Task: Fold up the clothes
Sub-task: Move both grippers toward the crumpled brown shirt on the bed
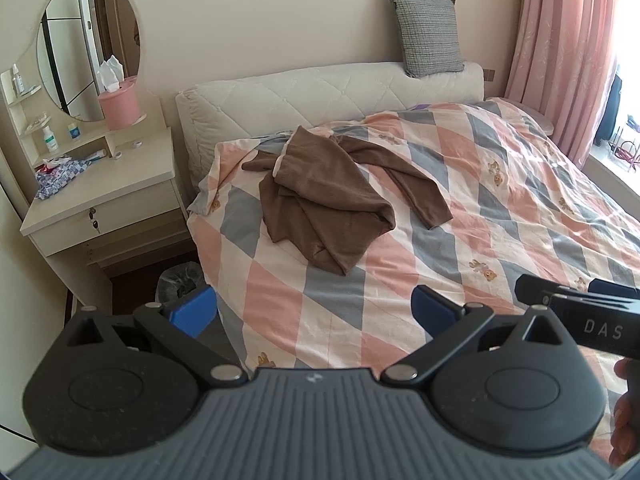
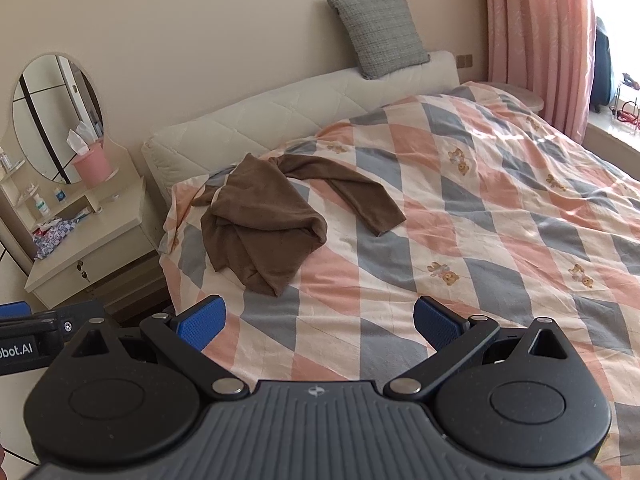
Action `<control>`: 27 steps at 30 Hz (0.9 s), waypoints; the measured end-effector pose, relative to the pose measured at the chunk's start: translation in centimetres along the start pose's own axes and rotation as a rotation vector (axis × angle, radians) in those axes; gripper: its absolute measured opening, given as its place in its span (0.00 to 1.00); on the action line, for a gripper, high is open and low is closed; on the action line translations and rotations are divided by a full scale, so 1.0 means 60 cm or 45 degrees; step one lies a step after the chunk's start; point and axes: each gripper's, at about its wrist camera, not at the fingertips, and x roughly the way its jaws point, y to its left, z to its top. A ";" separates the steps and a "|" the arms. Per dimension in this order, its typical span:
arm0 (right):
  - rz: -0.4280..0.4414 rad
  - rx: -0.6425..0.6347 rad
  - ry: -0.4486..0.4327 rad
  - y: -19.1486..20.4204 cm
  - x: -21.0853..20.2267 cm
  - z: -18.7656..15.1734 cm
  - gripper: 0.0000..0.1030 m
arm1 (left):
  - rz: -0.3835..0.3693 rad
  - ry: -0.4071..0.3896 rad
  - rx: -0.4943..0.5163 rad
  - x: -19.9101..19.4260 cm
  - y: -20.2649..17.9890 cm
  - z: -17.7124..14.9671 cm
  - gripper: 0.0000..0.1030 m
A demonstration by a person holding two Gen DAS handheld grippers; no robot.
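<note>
Brown garment [image 1: 328, 196] beyond spread jaws

Crumpled brown garment [image 2: 260, 220] on checkered quilt [image 2: 480, 216], right hand-held gripper [image 2: 320, 326] spread wide

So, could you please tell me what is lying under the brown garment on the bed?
The brown garment lies crumpled on the checked quilt, with one sleeve stretched out flat on it. Whatever lies beneath the bunched middle folds is covered, so I cannot tell.

A home bedroom: quilted bed [image 1: 500, 208], dressing table [image 1: 100, 184] with oval mirror [image 1: 88, 44], pink curtains [image 1: 560, 52].
</note>
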 end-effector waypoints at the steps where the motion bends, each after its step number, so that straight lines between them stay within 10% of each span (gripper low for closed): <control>1: 0.004 0.000 -0.002 0.002 0.000 0.001 1.00 | 0.003 -0.001 0.000 -0.001 0.000 0.000 0.99; 27: 0.043 0.015 0.069 0.021 0.069 0.018 1.00 | 0.016 0.111 0.002 0.069 0.028 0.008 0.99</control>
